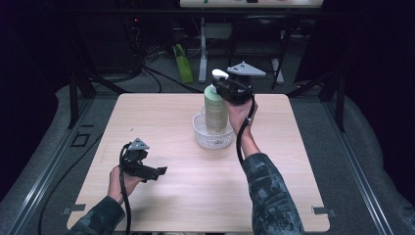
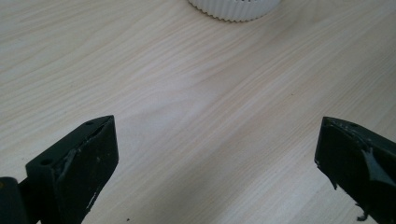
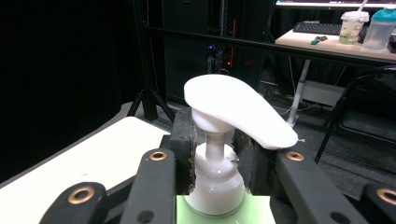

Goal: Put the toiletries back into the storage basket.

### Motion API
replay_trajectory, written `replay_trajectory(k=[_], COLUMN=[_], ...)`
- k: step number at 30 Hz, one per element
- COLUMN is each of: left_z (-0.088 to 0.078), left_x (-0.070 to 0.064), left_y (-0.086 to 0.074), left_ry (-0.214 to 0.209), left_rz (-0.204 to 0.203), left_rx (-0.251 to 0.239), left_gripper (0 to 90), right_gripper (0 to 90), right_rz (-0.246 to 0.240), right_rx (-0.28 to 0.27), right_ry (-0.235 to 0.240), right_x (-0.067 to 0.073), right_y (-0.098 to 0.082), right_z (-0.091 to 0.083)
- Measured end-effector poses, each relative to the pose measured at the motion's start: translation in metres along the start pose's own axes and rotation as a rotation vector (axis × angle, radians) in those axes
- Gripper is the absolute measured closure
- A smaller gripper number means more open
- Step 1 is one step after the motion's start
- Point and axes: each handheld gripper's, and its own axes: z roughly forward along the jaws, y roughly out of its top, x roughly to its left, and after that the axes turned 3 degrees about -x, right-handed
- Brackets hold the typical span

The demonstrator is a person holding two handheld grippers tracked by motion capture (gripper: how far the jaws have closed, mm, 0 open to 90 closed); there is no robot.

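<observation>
While the person's two forearms come in from the near edge of the pale wooden table (image 1: pixel 161 196), we list the following.

Item one: a tall pale-green pump bottle with a white collar and white pump head (image 1: pixel 216 105). We see it standing upright inside a shallow, white, ribbed plastic bowl (image 1: pixel 213 138), which sits near the middle of the table, a little toward the far side. In the right gripper view the bottle (image 3: pixel 215 179) shows its white collar and its pump spout, which points to the right of that view.

Item two: the right gripper (image 1: pixel 226 90), held in the person's right hand (image 1: pixel 241 113). We find its black jaws closed on the bottle's white neck, one pad pressed on each side just under the pump head (image 3: pixel 236 109).

Item three: the left gripper (image 1: pixel 159 172), held in the left hand (image 1: pixel 120 180) over the near-left part of the table, well apart from the bowl. We note its jaws standing wide apart with nothing between them but bare wood (image 2: pixel 201 121); the bowl's ribbed rim (image 2: pixel 233 9) shows at the top of the left gripper view.

Item four: a dark floor with cables and metal stands beyond the table's far edge.
</observation>
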Motion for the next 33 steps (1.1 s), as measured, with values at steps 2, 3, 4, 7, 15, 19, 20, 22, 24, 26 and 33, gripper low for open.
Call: replay_trajectory(k=[2,3,4,7,15,19,20,22,24,26,33], left_z=[0.000,0.000,0.000,0.000,0.000,0.000,0.000,0.000,0.000,0.000,0.000], left_x=[0.000,0.000,0.000,0.000,0.000,-0.001,-0.001,-0.001,-0.001,-0.001,0.000], left_y=[0.000,0.000,0.000,0.000,0.000,0.000,0.000,0.000,0.000,0.000,0.000], left_ry=[0.000,0.001,0.002,0.001,0.001,0.002,0.002,0.001,0.002,0.002,0.003], left_rz=[0.000,-0.002,-0.002,-0.002,-0.001,0.001,-0.001,-0.001,-0.002,-0.001,-0.001], left_rx=[0.000,0.000,0.000,-0.001,0.000,0.003,0.002,0.002,0.002,0.002,0.002], left_gripper=[0.0,0.0,0.0,0.0,0.0,0.0,0.0,0.0,0.0,0.0,0.0], right_gripper=[69.5,69.6,69.5,69.5,69.5,69.5,69.5,69.5,69.5,69.5,69.5], right_rz=[0.002,0.002,0.003,0.003,0.006,0.009,0.012,0.016,0.013,0.020,0.027], right_rx=[0.005,0.006,0.008,0.017,0.033,0.039,0.042,0.047,0.052,0.058,0.064], right_ry=[0.002,0.002,0.004,0.007,0.012,0.014,0.015,0.018,0.019,0.018,0.016], right_x=[0.000,0.000,0.001,0.002,0.002,0.003,0.003,0.003,0.003,0.003,0.002], right_y=[-0.003,-0.005,-0.007,-0.012,-0.024,-0.028,-0.031,-0.034,-0.036,-0.040,-0.047], right_z=[0.001,0.001,0.002,0.004,0.007,0.007,0.008,0.009,0.009,0.010,0.012])
